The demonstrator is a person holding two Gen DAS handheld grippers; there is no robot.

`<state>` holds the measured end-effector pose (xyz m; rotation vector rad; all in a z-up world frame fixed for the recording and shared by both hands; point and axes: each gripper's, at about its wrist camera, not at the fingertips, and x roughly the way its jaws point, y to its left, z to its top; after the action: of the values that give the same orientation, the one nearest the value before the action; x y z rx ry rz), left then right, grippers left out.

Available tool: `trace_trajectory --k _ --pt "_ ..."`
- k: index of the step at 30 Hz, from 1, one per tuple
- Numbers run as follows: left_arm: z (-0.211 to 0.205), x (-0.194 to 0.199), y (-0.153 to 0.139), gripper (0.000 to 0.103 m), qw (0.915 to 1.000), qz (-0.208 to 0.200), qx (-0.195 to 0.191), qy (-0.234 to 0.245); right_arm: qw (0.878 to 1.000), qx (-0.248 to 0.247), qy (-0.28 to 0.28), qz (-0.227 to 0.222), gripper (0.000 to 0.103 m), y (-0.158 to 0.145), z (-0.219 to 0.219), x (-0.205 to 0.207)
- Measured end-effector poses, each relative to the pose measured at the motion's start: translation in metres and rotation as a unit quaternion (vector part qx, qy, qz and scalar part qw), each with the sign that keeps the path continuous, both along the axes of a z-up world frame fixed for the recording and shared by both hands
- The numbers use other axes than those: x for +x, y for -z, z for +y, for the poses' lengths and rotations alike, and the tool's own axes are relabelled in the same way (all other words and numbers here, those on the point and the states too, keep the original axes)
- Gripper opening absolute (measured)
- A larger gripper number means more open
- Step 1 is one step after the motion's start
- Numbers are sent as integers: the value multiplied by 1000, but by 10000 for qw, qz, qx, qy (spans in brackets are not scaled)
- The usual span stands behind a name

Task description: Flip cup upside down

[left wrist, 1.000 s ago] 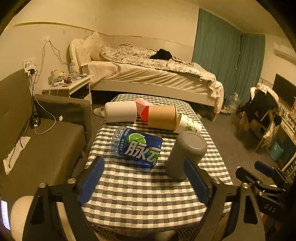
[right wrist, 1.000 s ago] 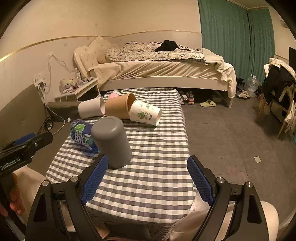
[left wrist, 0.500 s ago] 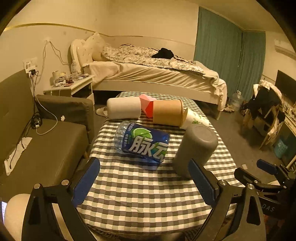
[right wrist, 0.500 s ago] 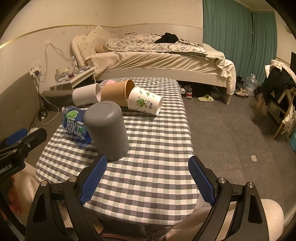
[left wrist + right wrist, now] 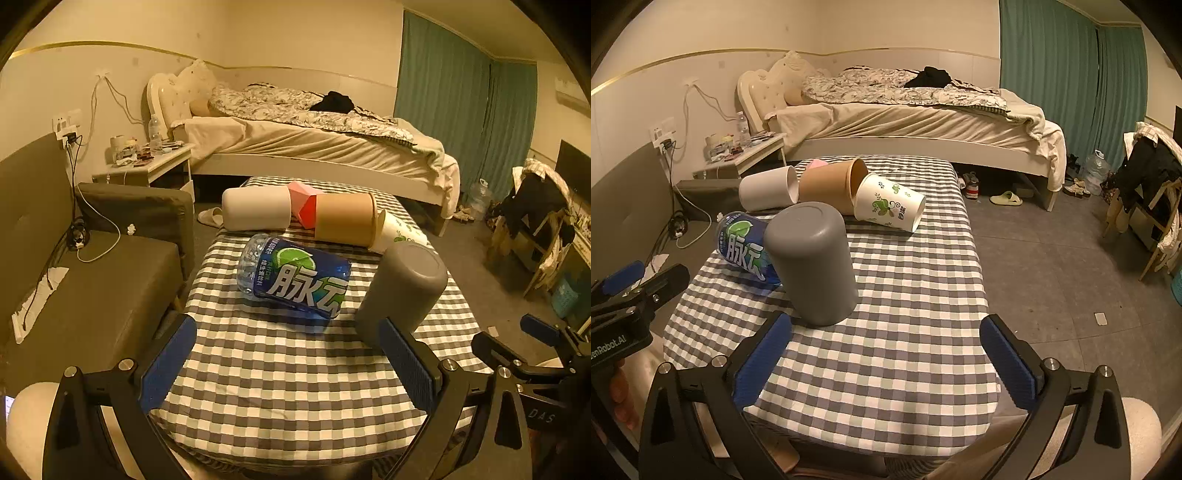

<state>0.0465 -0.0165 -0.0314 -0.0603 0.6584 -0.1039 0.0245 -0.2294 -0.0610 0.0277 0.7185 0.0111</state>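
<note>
Both claws released, holding nothing, over near edge of checkered table.

Left gripper spread wide; its right finger overlaps the base of the grey cup, contact unclear from this angle. Right gripper also spread, left finger just in front of the grey cup, apart from it. Cup stands mouth-down, closed base up, on the cloth. Blue-label bottle lies on its side just beside cup. Behind: white cup, brown cup, printed paper cup, all lying sideways in a row; pink box between white and brown.
</note>
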Motion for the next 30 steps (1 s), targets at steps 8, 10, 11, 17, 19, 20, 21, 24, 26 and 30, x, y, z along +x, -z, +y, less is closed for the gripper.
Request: trace_trajectory --k 8,10,11,17,19,20,21,24,26,30 --pt "0 -1 -1 102 10000 1 40 2 10000 52 67 34 103 0 -3 0" --pt "0 -1 -2 102 9999 -3 96 -33 10000 60 71 34 103 0 -3 0" --pt "-1 0 -1 102 9999 1 106 -44 10000 58 71 37 103 0 -3 0" --pt "4 1 1 102 9997 8 124 -200 10000 26 76 47 103 1 -3 -1" --pt "6 1 1 102 9997 13 103 -221 9999 12 81 65 103 1 -3 0" --pt "6 1 1 102 9997 23 91 -227 9999 6 86 71 103 2 -2 0" --pt "6 2 2 102 9997 26 89 -229 9999 1 93 78 103 2 -3 0" --pt "6 2 2 102 9997 14 113 -223 9999 -10 107 91 103 2 -3 1" --pt "7 2 2 102 9997 7 123 -212 9999 -17 111 99 103 3 -3 2" --pt "8 2 3 102 9997 15 139 -218 9999 -29 111 102 103 3 -3 2"
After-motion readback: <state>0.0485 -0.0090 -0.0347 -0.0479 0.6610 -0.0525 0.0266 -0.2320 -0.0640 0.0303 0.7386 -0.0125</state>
